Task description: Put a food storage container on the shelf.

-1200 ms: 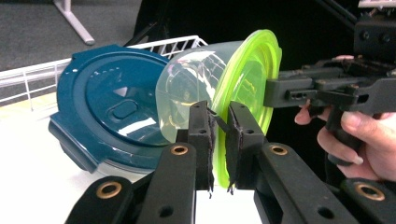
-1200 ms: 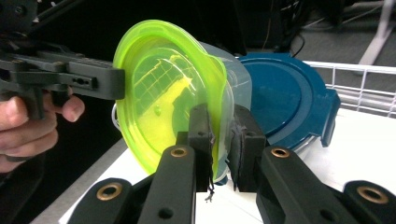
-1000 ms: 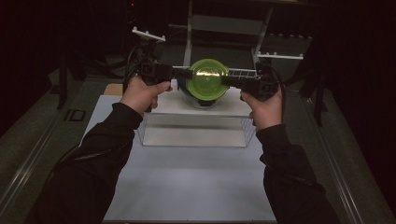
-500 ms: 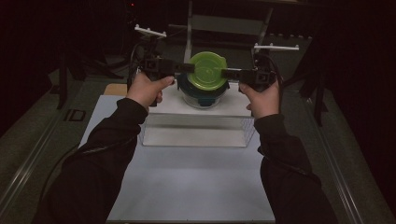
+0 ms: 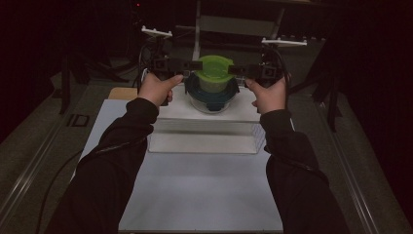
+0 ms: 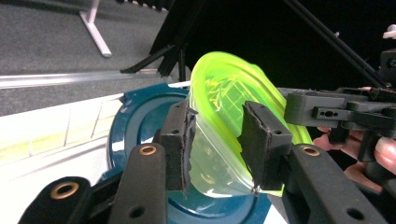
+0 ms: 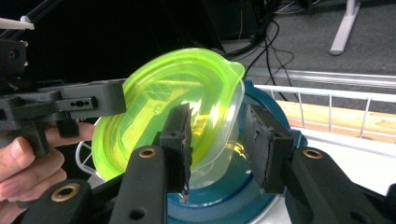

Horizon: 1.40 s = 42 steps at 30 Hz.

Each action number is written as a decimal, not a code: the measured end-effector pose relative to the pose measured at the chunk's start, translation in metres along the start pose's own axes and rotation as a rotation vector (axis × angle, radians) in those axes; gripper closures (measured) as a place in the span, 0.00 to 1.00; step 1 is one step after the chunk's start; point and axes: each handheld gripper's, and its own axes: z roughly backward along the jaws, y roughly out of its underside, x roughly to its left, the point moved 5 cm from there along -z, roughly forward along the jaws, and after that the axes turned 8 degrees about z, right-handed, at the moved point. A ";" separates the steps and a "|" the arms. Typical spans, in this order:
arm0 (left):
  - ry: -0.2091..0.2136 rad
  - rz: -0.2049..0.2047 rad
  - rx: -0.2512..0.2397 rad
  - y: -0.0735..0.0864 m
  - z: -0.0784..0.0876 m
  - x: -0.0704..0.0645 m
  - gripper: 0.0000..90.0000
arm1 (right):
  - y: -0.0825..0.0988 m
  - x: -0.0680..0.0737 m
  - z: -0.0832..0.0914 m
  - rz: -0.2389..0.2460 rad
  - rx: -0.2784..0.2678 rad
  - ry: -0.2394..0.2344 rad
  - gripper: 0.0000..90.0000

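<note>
Upper centre of the high view: green container [image 5: 214, 73], lidded, lifted just above a blue-rimmed clear bowl [image 5: 213, 97] on a white tray [image 5: 204, 122]. Gripped from both sides: left tongs [image 5: 192, 66] at frame left, right tongs [image 5: 236, 69] at frame right. Left gripper view, centre: pads [image 6: 180, 140] partly apart, pressed on the translucent wall. Right gripper view: near pad [image 7: 180, 140] touching the wall, far pad with a visible gap; grip cannot be told. Below, pale tabletop [image 5: 204, 195], sleeves entering from the bottom edge.
</note>
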 end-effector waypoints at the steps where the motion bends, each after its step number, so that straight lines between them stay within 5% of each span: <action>1: -0.003 -0.005 -0.007 0.000 0.000 0.001 0.67 | -0.001 0.000 -0.001 0.001 -0.002 0.001 0.65; 11: 0.023 -0.043 -0.053 -0.002 0.011 0.001 0.50 | -0.003 -0.002 -0.002 0.032 -0.022 0.020 0.43; 14: 0.110 -0.035 -0.067 -0.003 0.020 -0.004 0.45 | -0.004 0.000 0.001 0.053 -0.041 0.017 0.32; 17: 0.191 -0.097 -0.056 0.002 0.026 -0.010 0.33 | -0.004 0.004 0.006 0.080 -0.045 -0.014 0.25; 27: 0.177 -0.195 -0.093 0.029 0.040 -0.025 0.00 | 0.011 0.018 0.023 0.119 -0.069 -0.081 0.20; 31: 0.212 -0.215 -0.121 0.041 0.048 -0.030 0.00 | 0.019 0.021 0.031 0.133 -0.079 -0.086 0.20; 42: 0.181 -0.295 -0.111 0.080 0.056 -0.035 0.00 | 0.060 0.026 0.041 0.172 -0.071 -0.126 0.21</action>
